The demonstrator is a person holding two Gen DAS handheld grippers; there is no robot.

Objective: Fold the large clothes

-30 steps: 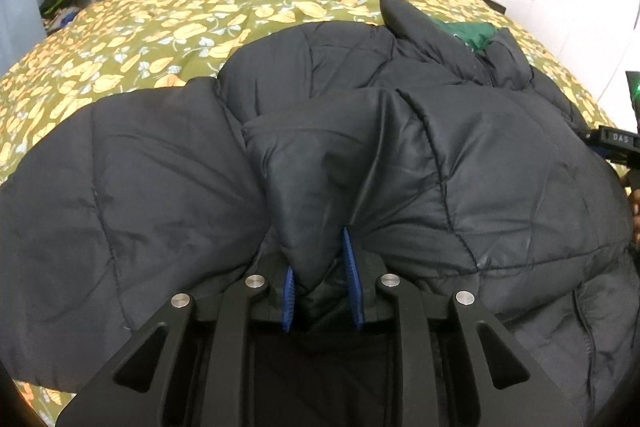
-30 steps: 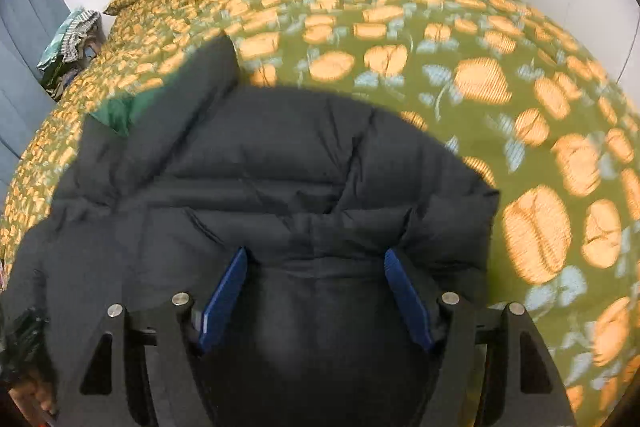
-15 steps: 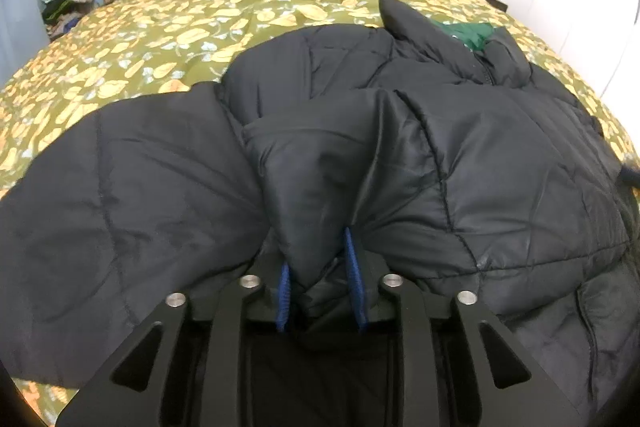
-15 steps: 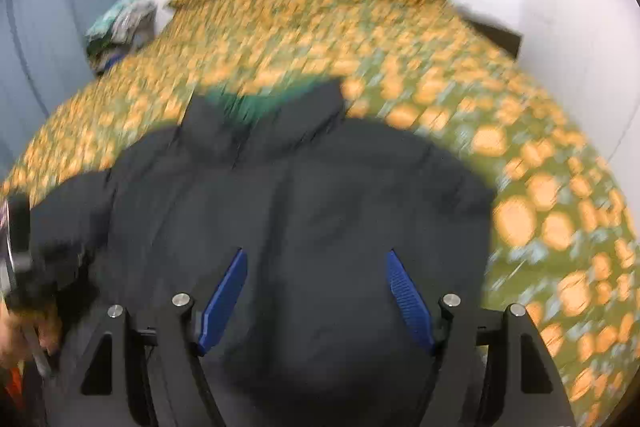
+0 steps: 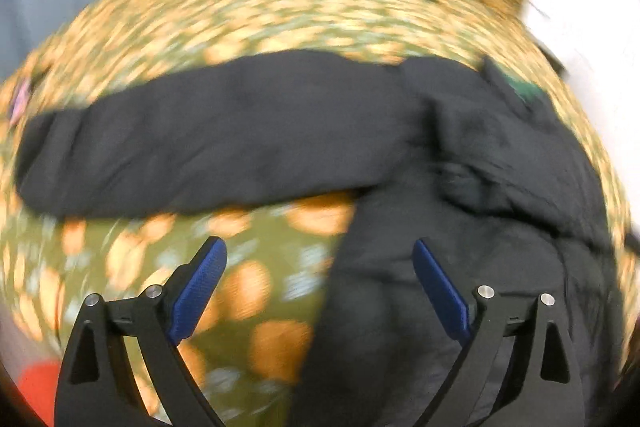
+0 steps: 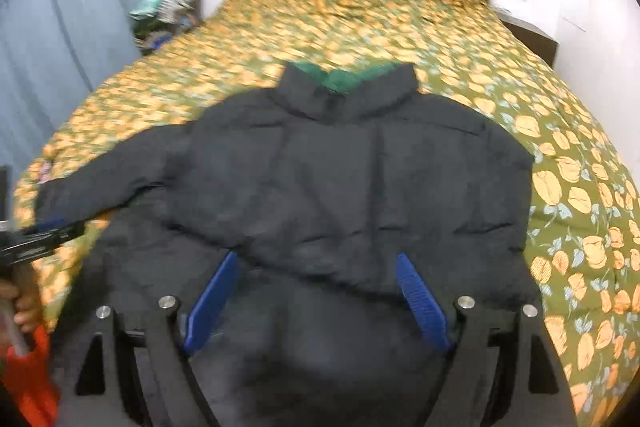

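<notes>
Released from my left gripper [image 5: 318,289], whose jaws have just been opening, the jacket's sleeve [image 5: 208,143] stretches toward nine o'clock. Jacket [image 6: 352,187] lies on the bed [image 6: 568,179], unfolded; right gripper [image 6: 316,301] also gapes, empty.

The bed [image 6: 460,39] is covered edge to edge by an olive bedspread [image 6: 568,195] printed with orange flowers. A black puffer jacket [image 6: 360,187] with green collar lining lies flat on it, collar toward the headboard, one sleeve [image 5: 200,151] stretched sideways across the spread.
</notes>
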